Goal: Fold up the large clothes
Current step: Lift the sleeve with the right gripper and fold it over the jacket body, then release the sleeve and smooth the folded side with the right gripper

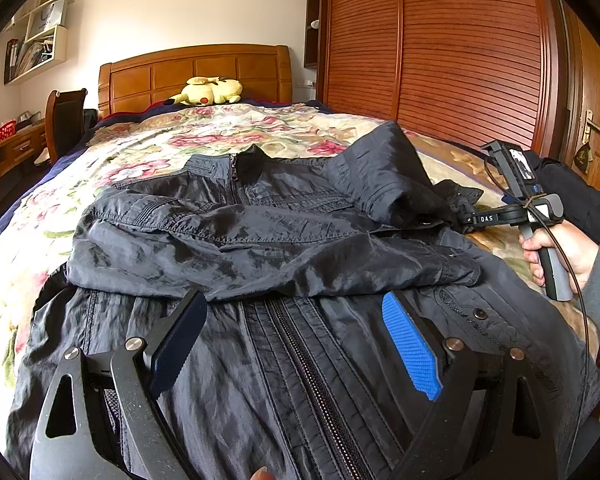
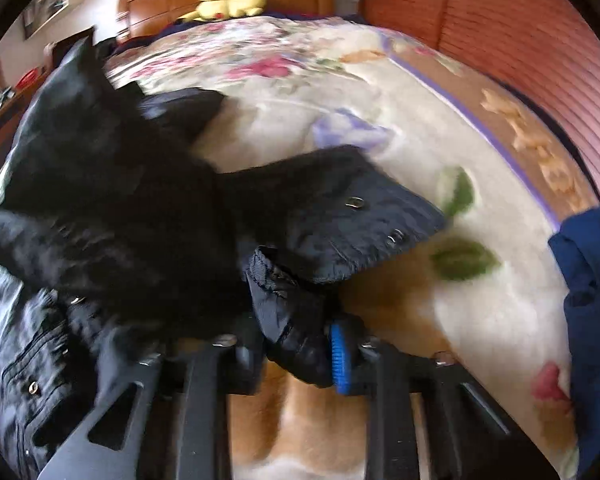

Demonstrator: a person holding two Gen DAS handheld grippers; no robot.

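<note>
Right gripper (image 2: 294, 354) pinches crinkled, glossy black jacket (image 1: 260, 240) cuff.

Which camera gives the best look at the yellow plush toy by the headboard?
The left wrist view: the yellow plush toy lies sharp and whole against the headboard. The right wrist view shows it too, but blurred and small at the top edge.

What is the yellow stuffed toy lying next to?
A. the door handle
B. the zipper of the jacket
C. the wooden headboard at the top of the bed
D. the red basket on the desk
C: the yellow stuffed toy lies at the far end of the bed, right against the wooden headboard, far from the dark jacket.
</note>
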